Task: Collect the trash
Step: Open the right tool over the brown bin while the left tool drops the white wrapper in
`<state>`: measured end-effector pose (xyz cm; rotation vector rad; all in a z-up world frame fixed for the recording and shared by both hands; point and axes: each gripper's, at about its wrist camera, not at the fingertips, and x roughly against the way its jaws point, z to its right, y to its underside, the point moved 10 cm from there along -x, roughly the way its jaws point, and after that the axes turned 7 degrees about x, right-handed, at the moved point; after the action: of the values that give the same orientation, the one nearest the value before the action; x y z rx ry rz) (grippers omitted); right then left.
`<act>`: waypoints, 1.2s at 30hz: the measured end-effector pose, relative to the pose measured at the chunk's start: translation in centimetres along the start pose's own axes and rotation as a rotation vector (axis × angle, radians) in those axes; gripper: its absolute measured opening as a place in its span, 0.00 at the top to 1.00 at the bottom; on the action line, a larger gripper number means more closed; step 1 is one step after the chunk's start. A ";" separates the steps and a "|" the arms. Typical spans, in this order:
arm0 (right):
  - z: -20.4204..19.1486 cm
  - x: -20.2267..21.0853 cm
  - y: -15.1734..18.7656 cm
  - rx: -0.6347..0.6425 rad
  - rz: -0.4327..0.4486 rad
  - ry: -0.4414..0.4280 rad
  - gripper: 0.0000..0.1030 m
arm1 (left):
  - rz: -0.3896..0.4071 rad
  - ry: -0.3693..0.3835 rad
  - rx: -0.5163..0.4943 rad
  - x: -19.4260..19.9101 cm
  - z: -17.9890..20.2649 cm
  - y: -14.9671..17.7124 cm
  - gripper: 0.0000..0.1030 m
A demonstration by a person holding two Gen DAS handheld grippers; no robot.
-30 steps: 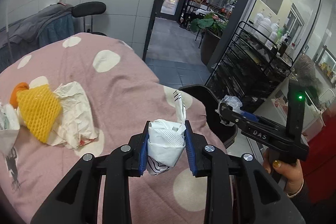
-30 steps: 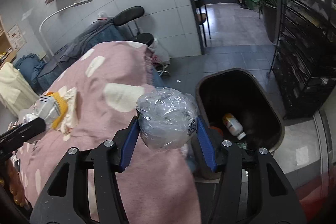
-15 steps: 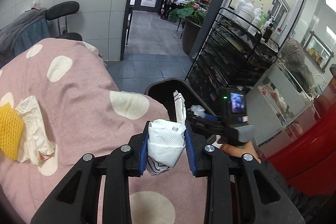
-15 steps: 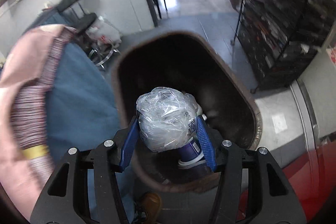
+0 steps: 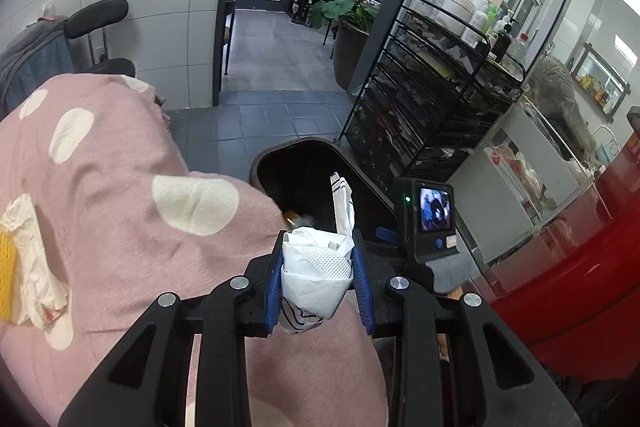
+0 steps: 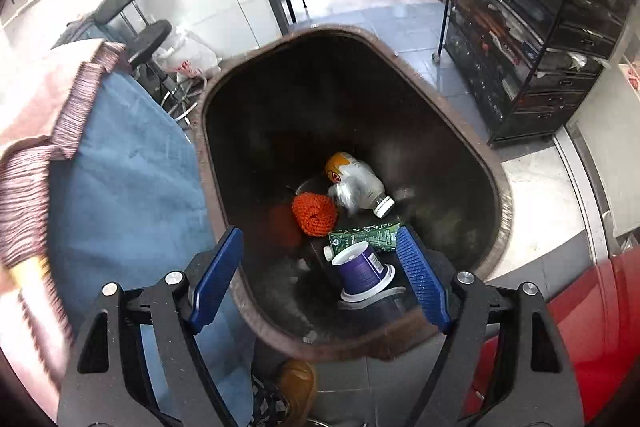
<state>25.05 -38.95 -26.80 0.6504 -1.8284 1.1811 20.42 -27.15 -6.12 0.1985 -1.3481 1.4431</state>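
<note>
R: I'm opening the right gripper (image 6: 320,277) over the bin (image 6: 498,187), lower centre, fingers widening with nothing between, dropping trash | L: the left gripper (image 5: 318,281) is clamping the paper wad (image 5: 316,273), waiting beside the bin's rim.

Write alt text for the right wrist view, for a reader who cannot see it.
The right tool, its blue pads opening with nothing between them, points down into a dark trash bin. In the bin lie a plastic bottle, an orange net, a green carton and a purple cup. A blue cloth hangs beside it.
</note>
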 end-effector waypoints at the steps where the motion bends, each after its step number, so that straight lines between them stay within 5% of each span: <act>1: 0.1 0.6 0.2 -0.012 0.011 -0.005 0.21 | -0.002 0.001 -0.006 -0.3 0.3 -0.1 0.71; 14: 3.2 6.8 4.1 -0.096 0.084 0.013 0.21 | -0.110 -0.029 -0.107 -8.1 4.3 -0.4 0.71; 29: 5.3 8.8 6.5 -0.160 0.087 0.038 0.21 | -0.251 -0.109 -0.136 -15.6 4.9 1.1 0.70; 31: 5.3 8.7 6.5 -0.160 0.082 0.036 0.21 | -0.258 -0.113 -0.139 -15.9 4.8 1.4 0.64; 36: 4.9 8.7 6.7 -0.159 0.078 0.030 0.21 | -0.221 -0.123 -0.142 -15.7 4.7 1.1 0.23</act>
<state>13.55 -40.40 -23.45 0.4729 -1.9143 1.0768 23.20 -39.50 -16.57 0.3375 -1.4737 1.1620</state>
